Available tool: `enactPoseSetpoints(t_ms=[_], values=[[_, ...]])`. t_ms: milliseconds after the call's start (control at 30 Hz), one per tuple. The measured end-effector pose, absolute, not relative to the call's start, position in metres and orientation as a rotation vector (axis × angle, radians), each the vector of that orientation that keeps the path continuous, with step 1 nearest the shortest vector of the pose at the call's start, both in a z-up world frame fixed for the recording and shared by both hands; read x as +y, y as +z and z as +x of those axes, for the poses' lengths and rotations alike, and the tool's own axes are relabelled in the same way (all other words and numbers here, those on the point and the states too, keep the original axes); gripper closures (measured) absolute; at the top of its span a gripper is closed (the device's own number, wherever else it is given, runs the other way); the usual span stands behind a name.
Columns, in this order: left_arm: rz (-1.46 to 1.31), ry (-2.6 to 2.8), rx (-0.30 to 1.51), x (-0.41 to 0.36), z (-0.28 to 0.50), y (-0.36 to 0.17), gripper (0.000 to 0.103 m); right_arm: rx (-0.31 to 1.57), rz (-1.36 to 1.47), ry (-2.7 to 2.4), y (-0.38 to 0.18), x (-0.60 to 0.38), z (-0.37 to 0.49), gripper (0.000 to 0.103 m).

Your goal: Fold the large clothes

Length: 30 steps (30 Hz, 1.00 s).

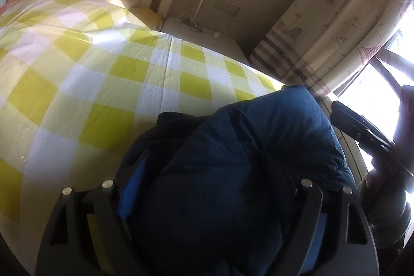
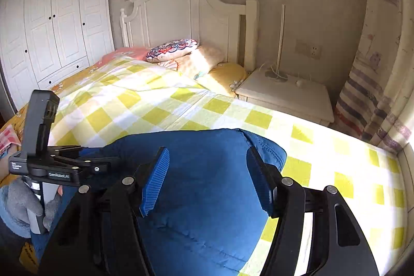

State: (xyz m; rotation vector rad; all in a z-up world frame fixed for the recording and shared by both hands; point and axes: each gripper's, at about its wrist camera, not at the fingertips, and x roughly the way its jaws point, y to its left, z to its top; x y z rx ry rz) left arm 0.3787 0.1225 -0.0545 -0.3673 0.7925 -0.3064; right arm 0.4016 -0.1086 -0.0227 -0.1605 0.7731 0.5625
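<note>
- A dark blue padded garment [image 2: 207, 172] lies bunched in a mound on the near edge of the bed [image 2: 233, 110], on a yellow-and-white checked cover [image 1: 103, 74].
- Left hand-held gripper [image 1: 207, 198]: its fingers stand wide apart, one on each side of the garment's bulk. The cloth fills the gap between them and hides most of both pads, so only a strip of blue pad [image 1: 129, 193] shows on the left side; I cannot tell whether the pads press on the cloth.
- Right hand-held gripper [image 2: 207, 180]: its jaws are apart, and both ribbed blue pads [image 2: 155, 180] are in plain sight, hanging just above the garment with nothing pinched between them.
- In the right wrist view the left tool shows at the left edge, low against the garment's left side, held by a hand in a grey glove [image 2: 23, 201].
- In the left wrist view the right tool appears at the right edge (backlit and dark), beyond the garment's right side, in front of a bright window [image 1: 383, 84].
- At the head of the bed there are a white headboard [image 2: 186, 9], a patterned pillow [image 2: 173, 49] and a yellow pillow [image 2: 227, 74].
- A white nightstand [image 2: 287, 97] stands just beside the bed, with a thin lamp stem and cords on top.
- A printed curtain [image 1: 323, 32] hangs to the right, and a white wardrobe [image 2: 51, 22] stands along the far left wall.
</note>
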Motion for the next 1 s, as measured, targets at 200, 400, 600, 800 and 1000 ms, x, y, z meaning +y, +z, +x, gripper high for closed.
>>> enactPoseSetpoints(t_ms=[200, 400, 600, 800, 1000], values=[[-0.371, -0.293, 0.798, 0.126, 0.379, -0.057, 0.019, 0.848, -0.218, 0.574, -0.033, -0.1, 0.412, 0.041], [-0.401, -0.304, 0.784, 0.132, 0.377, -0.059, 0.019, 0.792, -0.151, 0.491, -0.012, -0.108, 0.437, 0.041], [-0.409, -0.29, 0.789, 0.133, 0.377, -0.059, 0.019, 0.93, -0.128, 0.533, -0.059, -0.102, 0.461, 0.041], [-0.376, -0.27, 0.785, 0.129, 0.374, -0.057, 0.018, 0.805, -0.264, 0.507, -0.001, -0.067, 0.44, 0.041], [-0.367, -0.259, 0.787, 0.129, 0.373, -0.056, 0.017, 1.014, -0.367, 0.72, -0.044, -0.017, 0.459, 0.041]])
